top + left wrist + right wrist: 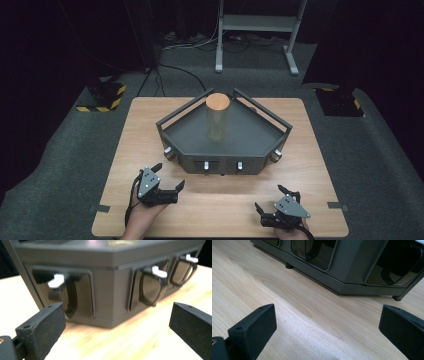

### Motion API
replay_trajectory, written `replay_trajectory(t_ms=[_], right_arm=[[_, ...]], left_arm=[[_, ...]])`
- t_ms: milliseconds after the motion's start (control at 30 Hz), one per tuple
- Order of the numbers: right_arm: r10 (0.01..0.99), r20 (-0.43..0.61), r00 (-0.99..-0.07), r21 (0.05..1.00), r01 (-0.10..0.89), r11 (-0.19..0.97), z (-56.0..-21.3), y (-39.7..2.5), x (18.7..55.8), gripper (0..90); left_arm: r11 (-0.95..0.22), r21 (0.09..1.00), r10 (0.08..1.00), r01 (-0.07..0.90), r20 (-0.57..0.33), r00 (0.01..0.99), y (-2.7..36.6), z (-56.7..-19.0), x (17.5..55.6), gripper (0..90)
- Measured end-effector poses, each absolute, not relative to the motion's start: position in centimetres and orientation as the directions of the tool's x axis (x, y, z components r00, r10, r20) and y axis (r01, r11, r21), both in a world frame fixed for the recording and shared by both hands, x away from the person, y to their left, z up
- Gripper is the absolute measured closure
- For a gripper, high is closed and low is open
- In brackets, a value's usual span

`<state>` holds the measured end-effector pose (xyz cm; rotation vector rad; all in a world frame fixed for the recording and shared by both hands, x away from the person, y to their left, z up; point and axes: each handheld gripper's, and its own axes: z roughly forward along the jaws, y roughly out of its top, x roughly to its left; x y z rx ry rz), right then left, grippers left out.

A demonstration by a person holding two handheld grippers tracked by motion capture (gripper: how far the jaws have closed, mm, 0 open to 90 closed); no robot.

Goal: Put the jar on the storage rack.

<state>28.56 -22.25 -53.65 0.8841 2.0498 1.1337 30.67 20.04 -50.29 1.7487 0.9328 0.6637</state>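
Left hand-held gripper (169, 178) and right hand-held gripper (276, 197) rest wide open, empty, on the wooden bench (135, 150).
Both face the dark grey angular tray (235, 145), whose tall wood-topped cylinder (218, 116) stands upright at the far middle, likely awaiting a reach.

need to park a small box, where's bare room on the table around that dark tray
The wooden table is bare along its left edge beside the dark tray, along its right edge, and in the near strip between the left gripper and right gripper. The tray floor around the upright cylinder is also bare. Behind the tray, only a thin strip remains.
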Motion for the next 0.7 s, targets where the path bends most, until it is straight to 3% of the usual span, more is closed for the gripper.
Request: replay_trajectory(t_ms=[233,467,700], right_arm=[[0.792,-0.201,-0.577,0.879,0.251,0.406,-53.7,-22.2,28.5,0.8],[0.791,-0.203,-0.577,0.878,0.250,0.407,-53.7,-22.2,28.5,0.8],[0.790,-0.209,-0.576,0.877,0.248,0.412,-53.7,-22.2,28.5,0.8]], left_arm=[[-0.219,0.920,0.827,0.325,-0.002,0.562,20.2,-52.0,30.0,1.2],[-0.290,0.887,0.826,0.360,0.042,0.562,20.3,-53.8,29.3,1.1],[-0.348,0.877,0.815,0.333,0.107,0.570,19.8,-53.8,29.0,1.1]])
